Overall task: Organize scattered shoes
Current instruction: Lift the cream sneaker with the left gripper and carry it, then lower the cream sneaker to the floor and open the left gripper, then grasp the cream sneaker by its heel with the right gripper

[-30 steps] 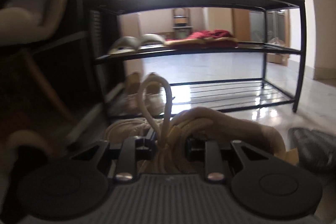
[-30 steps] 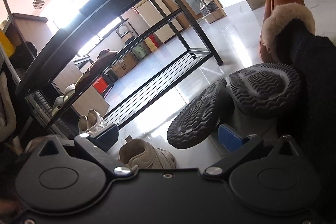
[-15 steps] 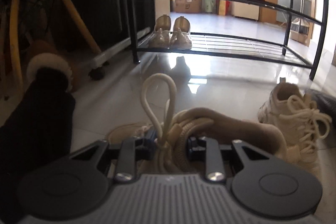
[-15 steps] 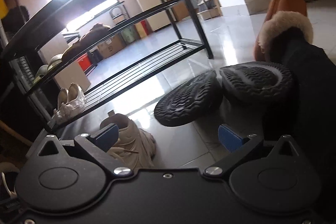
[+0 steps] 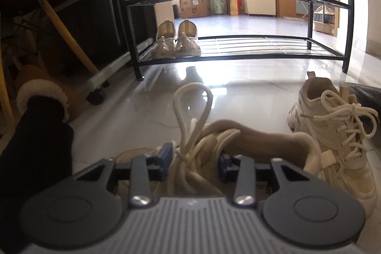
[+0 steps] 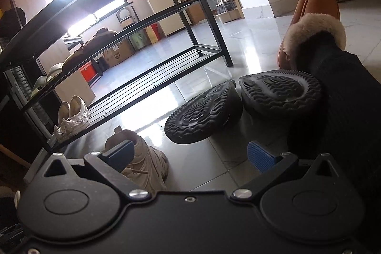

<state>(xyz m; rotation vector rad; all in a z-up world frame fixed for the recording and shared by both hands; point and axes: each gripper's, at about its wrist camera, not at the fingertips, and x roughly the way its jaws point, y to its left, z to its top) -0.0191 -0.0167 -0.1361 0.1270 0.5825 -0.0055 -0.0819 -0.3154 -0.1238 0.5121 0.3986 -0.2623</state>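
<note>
Lowered to the floor since the earlier frame, the beige sneaker [image 5: 238, 142] is being released: the left gripper [image 5: 195, 156] has just been opening, laces between its jaws. Its mate [image 5: 333, 125] stands just right; the right gripper [image 6: 190, 154] is spread, empty.

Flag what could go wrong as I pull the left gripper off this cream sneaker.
The jaws of the left gripper have just been opening, with the laces of the cream sneaker between them.
1. The upright lace loop stands right by the gripper; it may snag and drag the sneaker as you pull back.
2. The matching sneaker sits close on the right; a sideways exit could knock it over.
</note>
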